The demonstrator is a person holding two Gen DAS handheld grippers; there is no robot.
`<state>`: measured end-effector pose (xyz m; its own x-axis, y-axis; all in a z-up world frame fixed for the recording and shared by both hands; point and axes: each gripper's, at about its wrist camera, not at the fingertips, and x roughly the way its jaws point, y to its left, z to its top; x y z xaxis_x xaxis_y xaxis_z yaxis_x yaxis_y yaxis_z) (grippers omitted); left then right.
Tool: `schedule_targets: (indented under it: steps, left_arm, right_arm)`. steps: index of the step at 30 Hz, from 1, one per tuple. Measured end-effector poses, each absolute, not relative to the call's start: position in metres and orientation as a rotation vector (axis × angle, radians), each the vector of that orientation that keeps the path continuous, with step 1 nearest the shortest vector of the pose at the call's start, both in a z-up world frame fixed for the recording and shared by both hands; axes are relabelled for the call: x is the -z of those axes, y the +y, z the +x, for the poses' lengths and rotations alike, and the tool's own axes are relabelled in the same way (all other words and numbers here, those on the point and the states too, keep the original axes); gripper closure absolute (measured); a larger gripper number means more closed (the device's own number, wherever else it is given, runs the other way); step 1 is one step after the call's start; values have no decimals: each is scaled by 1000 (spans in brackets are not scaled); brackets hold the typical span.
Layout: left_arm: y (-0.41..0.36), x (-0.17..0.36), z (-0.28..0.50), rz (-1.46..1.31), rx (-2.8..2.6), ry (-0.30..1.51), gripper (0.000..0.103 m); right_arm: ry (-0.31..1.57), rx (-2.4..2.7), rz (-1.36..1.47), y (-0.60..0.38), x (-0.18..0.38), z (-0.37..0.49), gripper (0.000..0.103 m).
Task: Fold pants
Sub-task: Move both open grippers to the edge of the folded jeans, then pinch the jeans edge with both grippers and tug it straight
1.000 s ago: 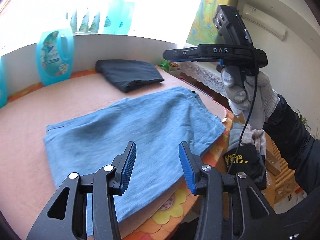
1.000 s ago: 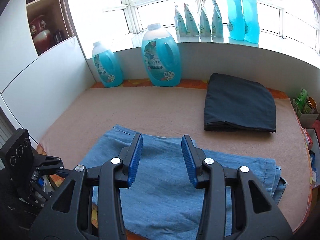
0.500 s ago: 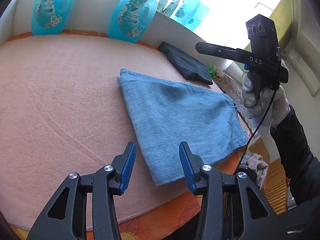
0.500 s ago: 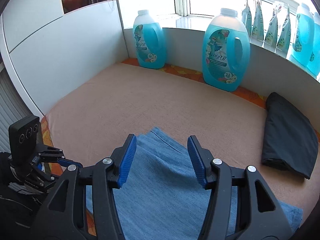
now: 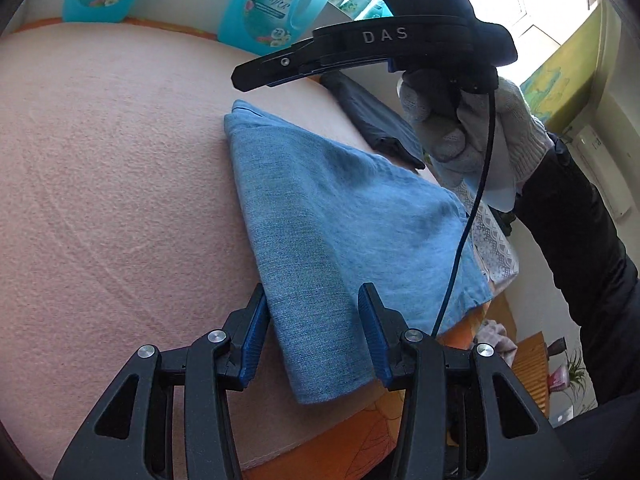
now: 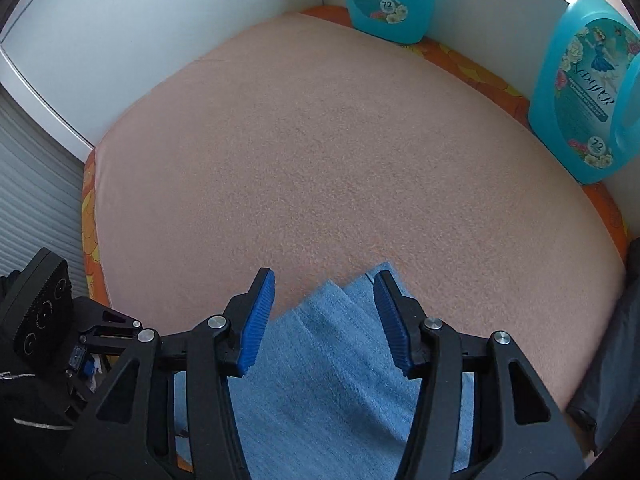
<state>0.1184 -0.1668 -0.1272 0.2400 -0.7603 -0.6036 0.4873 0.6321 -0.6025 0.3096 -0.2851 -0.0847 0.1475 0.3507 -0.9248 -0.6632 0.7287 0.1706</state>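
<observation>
Left wrist view: left hand-held gripper (image 5: 312,336), black frame with blue ribbed pads, jaws apart over the near corner of the blue pants (image 5: 336,224); no pad presses the cloth. The pants lie folded flat on the pink towel (image 5: 112,184) covering the worktop, their right edge hanging slightly past the orange floral cover (image 5: 360,436) at the rim. Behind them sits a dark folded garment (image 5: 376,124), partly hidden by a gloved hand (image 5: 468,128) and the body of the other tool marked "DAS"; its fingertips are not visible from this angle. A black cable (image 5: 472,216) drops from it across the pants. Two turquoise detergent bottles (image 5: 272,8) stand at the back wall, tops cut off by the frame. A dark sleeve (image 5: 580,248) fills the right margin; items below the worktop edge there are too small to identify.

Right wrist view: right hand-held gripper (image 6: 324,320), jaws closing but apart, poised above the far corner of the pants (image 6: 340,360), layered edges visible between the pads; contact with the fabric cannot be confirmed. The lower part of the pants is hidden by the gripper frame. Dark garment (image 6: 612,352) is cut off at the right edge. Left tool's camera housing (image 6: 40,312) shows at lower left, its jaws unseen.
</observation>
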Motion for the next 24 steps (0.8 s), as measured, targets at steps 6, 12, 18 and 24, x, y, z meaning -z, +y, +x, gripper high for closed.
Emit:
schedule_targets:
  steps: [6,12,18,24]
  left_arm:
    - [-161,132,120,-352,880,999,61]
    - [-160,132,119,-335,885,989,62]
    - [-167,131,122,-337,881,993,68]
    - [-164,125,117,-337,896,963,87]
  right_arm:
    - [1326,-768,-365,-271,117,324,58]
    - [1342,-789,-384,-276,118,320,58]
    - [1340,-734,-417,-276,121,309,88]
    - [1237,-658,-359,-289,92,297,95]
